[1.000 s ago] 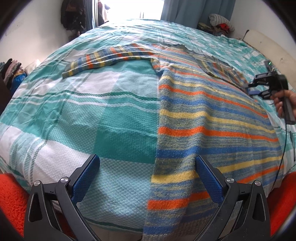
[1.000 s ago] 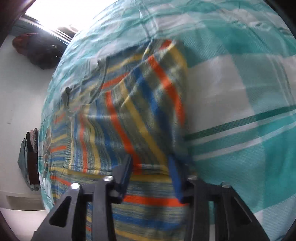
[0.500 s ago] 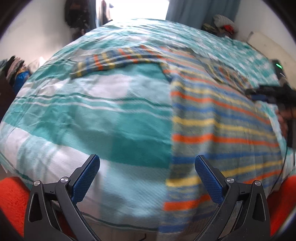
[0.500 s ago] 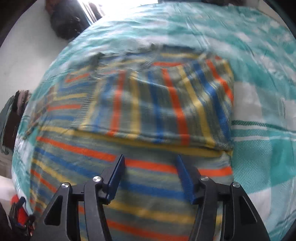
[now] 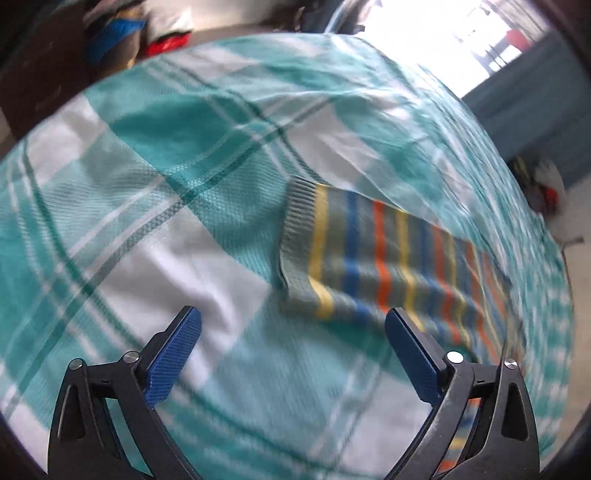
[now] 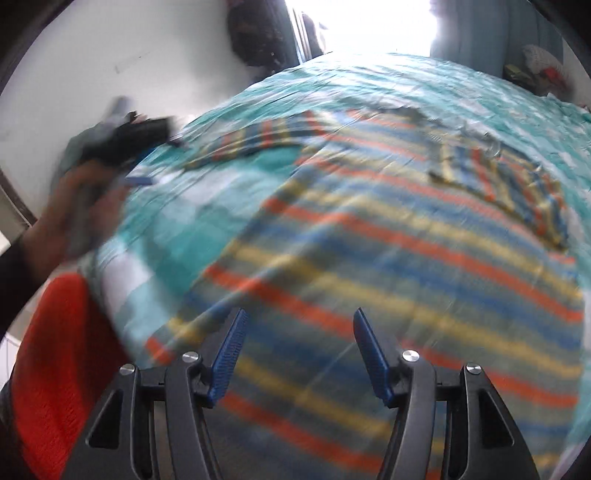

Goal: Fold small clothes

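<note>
While both claws hang spread and empty, left claw (image 5: 291, 328) should pinch the striped sweater's sleeve cuff (image 5: 297, 236) squarely; right claw (image 6: 297, 339) waits above

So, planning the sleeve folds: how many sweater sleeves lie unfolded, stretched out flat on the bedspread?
1. The left sleeve stretches out flat over the bedspread. The right sleeve lies folded across the striped sweater.

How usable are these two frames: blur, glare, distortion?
Left wrist: striped sleeve and bedspread smeared by motion, window blown out. Right wrist: heavier smear across the striped sweater and the hand, window glare on top. Both bulge with fisheye; tool fingers stay sharp.
</note>
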A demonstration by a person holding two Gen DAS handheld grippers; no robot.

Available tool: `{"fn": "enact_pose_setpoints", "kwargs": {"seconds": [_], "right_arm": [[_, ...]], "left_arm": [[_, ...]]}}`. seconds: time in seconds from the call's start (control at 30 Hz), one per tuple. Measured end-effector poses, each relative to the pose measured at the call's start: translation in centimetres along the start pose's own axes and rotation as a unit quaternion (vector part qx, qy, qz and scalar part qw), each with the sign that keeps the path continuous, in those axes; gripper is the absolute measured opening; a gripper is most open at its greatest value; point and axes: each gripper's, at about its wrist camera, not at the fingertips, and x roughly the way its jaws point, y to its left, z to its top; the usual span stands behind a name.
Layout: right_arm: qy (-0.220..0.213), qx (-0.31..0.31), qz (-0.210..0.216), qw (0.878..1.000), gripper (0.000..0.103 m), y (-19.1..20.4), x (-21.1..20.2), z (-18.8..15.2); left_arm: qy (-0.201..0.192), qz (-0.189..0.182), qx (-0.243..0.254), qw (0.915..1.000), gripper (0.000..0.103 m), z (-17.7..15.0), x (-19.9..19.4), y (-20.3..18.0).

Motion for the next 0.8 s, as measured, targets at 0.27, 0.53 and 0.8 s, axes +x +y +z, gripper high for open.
{"fn": "enact_pose_setpoints", "kwargs": {"seconds": [0.27,0.53,0.8], "right_arm": [[-0.018,0.007,-0.040,0.999,0.060,-2.2,-2.0,-1.8],[-0.053,0.078,-0.062,0.994,0.061,-6.5,-3.2,-3.1],[-0.060,0.126,-0.073,0.987,0.061,-9.4,-3.8,-4.6]], "left_arm": [[-0.060,0.054,0.071,0.9942,0.000,0.4,-1.1,-5.1],[-0.168,-0.080,0.320,0.9291,0.000,-8.1,-10.9,-28.6],[-0.036,-0.071,0.466,0.8810,0.074,-23.4,-1.1,-38.0]]}}
